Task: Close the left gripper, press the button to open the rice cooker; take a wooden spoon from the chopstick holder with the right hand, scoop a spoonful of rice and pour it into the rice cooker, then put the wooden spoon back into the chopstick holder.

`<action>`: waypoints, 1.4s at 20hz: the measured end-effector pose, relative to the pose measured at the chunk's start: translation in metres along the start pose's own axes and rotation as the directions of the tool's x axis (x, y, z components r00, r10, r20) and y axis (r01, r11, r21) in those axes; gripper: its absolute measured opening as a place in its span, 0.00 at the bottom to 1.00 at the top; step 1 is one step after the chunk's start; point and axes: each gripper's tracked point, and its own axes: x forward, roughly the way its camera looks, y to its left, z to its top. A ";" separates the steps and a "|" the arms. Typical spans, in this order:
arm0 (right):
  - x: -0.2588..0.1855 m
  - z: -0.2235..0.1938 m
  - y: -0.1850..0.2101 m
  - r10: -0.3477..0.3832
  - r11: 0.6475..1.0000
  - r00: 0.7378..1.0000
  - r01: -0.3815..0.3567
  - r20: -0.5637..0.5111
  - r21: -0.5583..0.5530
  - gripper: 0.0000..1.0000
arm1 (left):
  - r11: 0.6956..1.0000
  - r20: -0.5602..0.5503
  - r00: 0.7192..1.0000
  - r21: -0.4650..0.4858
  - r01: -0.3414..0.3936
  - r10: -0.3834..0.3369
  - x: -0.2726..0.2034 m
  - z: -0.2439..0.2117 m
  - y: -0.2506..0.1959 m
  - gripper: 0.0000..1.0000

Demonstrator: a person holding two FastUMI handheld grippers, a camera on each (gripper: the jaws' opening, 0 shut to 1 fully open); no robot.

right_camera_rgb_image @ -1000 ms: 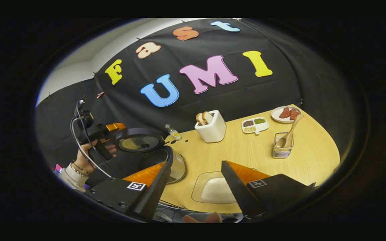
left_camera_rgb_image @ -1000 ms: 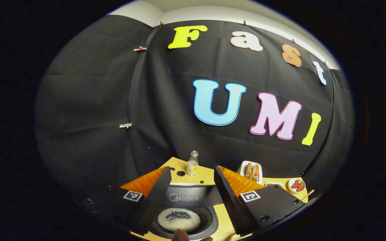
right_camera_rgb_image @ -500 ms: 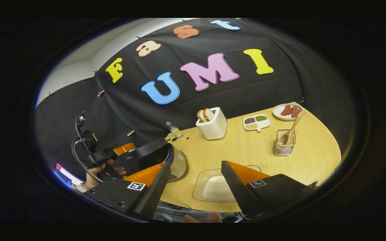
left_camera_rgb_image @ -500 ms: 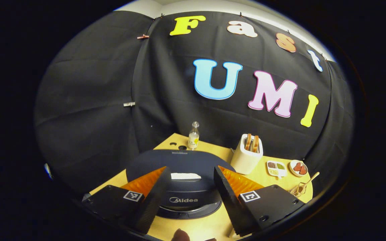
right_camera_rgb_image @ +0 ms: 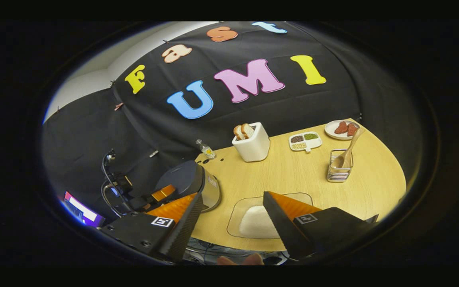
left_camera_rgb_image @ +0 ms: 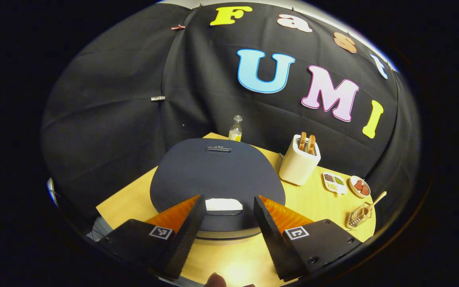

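Observation:
The dark rice cooker (left_camera_rgb_image: 217, 175) stands with its lid down, right before my left gripper (left_camera_rgb_image: 227, 198). That gripper is open, its fingers either side of the white button (left_camera_rgb_image: 223, 204) at the lid's front, holding nothing. In the right gripper view the cooker (right_camera_rgb_image: 185, 181) is at the table's left, with the left gripper (right_camera_rgb_image: 161, 193) just in front of it. My right gripper (right_camera_rgb_image: 232, 195) is open and hangs above a glass tray with a heap of white rice (right_camera_rgb_image: 259, 221). The wooden spoon (right_camera_rgb_image: 347, 153) leans in the wire chopstick holder (right_camera_rgb_image: 338, 173) at the right.
On the wooden table (right_camera_rgb_image: 293, 175), a white toaster (right_camera_rgb_image: 253, 145) with bread, a small bottle (right_camera_rgb_image: 204, 149), a divided dish of grains (right_camera_rgb_image: 304, 141) and a plate of red food (right_camera_rgb_image: 341, 129) line the back. A lit screen (right_camera_rgb_image: 82, 209) glows at far left.
The cooker's lid, open over the rice one second ago, has swung down and is now shut. My left gripper has drawn back and tilted down. The right gripper has barely moved.

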 end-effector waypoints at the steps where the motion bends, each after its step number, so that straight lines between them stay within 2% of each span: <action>1: 0.001 0.000 -0.001 -0.003 1.000 1.000 0.003 -0.002 0.003 0.95 | 0.999 0.002 1.000 0.036 -0.011 0.011 0.000 -0.004 0.000 0.86; 3: 0.002 -0.003 -0.002 -0.008 1.000 1.000 0.008 -0.009 0.010 0.95 | 0.997 0.015 1.000 0.078 -0.026 0.025 0.006 -0.011 0.001 0.86; 14: 0.009 -0.012 0.004 -0.008 1.000 1.000 0.008 -0.029 0.014 0.95 | 0.997 0.088 0.996 0.068 -0.030 0.024 0.007 -0.014 0.002 0.87; 20: 0.010 -0.014 0.007 0.001 1.000 0.999 -0.001 -0.046 0.001 0.95 | 0.993 0.100 0.993 0.093 -0.073 0.064 -0.003 -0.020 0.002 0.87; 25: 0.006 -0.007 0.006 0.001 1.000 0.999 -0.001 -0.040 0.005 0.95 | 0.996 0.086 0.994 0.053 -0.075 0.071 -0.006 -0.021 0.006 0.87; 28: 0.003 -0.006 -0.002 -0.012 1.000 0.999 0.012 -0.033 0.011 0.95 | 0.992 0.136 0.987 0.085 -0.095 0.083 -0.002 -0.014 0.010 0.87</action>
